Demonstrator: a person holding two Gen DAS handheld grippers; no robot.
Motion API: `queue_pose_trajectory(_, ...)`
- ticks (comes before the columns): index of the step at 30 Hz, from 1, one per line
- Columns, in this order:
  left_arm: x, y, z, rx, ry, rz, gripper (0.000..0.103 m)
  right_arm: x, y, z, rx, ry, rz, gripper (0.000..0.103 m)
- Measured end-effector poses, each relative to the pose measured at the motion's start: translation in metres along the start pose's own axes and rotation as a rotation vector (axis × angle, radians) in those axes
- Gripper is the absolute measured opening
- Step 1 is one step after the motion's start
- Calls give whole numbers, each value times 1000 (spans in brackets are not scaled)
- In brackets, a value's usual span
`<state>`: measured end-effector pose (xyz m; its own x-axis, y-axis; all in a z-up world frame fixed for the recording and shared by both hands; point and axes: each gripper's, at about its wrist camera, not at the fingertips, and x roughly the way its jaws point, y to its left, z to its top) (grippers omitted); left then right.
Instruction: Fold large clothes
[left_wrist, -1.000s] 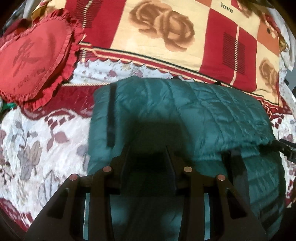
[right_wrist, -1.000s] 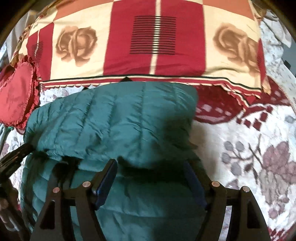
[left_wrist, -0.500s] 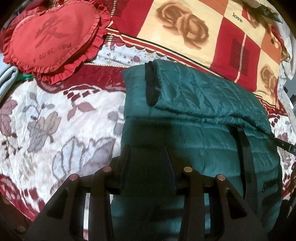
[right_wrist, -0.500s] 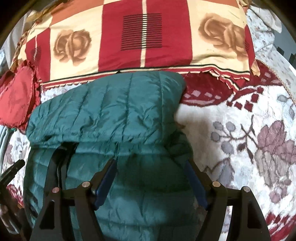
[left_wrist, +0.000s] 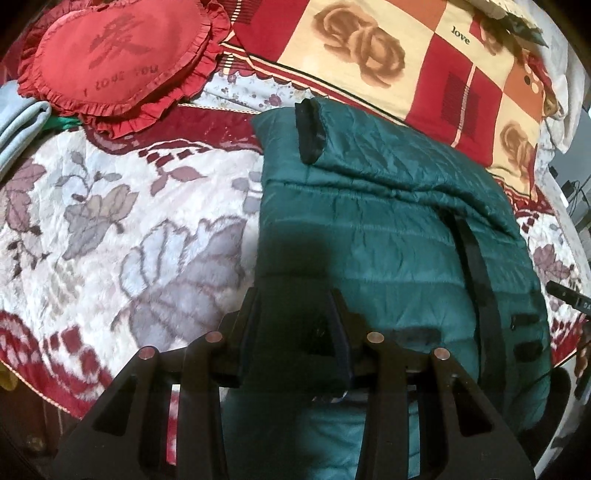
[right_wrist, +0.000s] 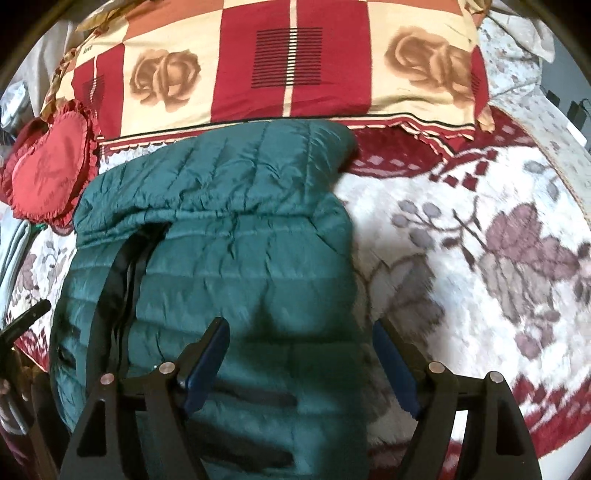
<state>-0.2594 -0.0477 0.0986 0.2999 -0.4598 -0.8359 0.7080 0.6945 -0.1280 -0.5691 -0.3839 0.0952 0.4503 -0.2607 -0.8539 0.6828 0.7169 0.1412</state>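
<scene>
Across the frame's centre, the quilted dark-green puffer jacket (right_wrist: 236, 266) lies part-folded on the floral bed blanket (right_wrist: 480, 236). Right tongs (right_wrist: 299, 354) opening wide, empty, apparently releasing; left tongs (left_wrist: 295, 332) narrow, grip undeterminable.

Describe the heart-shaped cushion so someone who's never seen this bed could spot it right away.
Start at the big red-and-cream rose-print pillow at the head of the bed. Beside it, left of the green quilted jacket, lies the cushion: the only heart shape, solid red, with a ruffled edge.
</scene>
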Motion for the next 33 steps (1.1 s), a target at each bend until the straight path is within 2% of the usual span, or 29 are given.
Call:
queue_pose_trajectory(6,-7,9,-13,-7,12,6,36,-1,-12,-14,23,10,-10,78)
queue_pose_trajectory(10,-7,16,-18,-38,16,-2,36,0,-10,-9,25,-12,-14,78)
queue_pose_trajectory(13,-7,20,-20,-60,20,-4,36,8,-2,6,4,-51,-46,78)
queue_pose_trajectory(17,-11,21,-20,-64,12,-8,36,23,5,25,4,-54,-37,78)
queue_pose_trajectory(20,-11,23,-21,-69,15,-3,36,41,14,43,-43,-77,-99,78)
queue_pose_trajectory(25,-9,29,-25,-97,31,0,36,72,17,68,-40,-81,-117,77)
queue_pose_trajectory(26,-8,30,-26,-99,36,2,36,74,15,71,-38,-98,-138,74)
queue_pose_trajectory(27,-8,30,-27,-99,38,5,36,76,12,73,-36,-111,-152,54)
queue_pose_trajectory(28,-7,32,-28,-98,41,10,36,77,8,75,-23,-111,-142,47)
queue_pose_trajectory(29,-7,33,-29,-99,41,13,36,77,2,76,2,-113,-132,45)
queue_pose_trajectory(31,-8,36,-29,-108,42,14,36,78,-9,75,46,-110,-165,35)
queue_pose_trajectory(33,-7,39,-29,-118,42,13,36,79,-21,73,100,-108,-166,32)
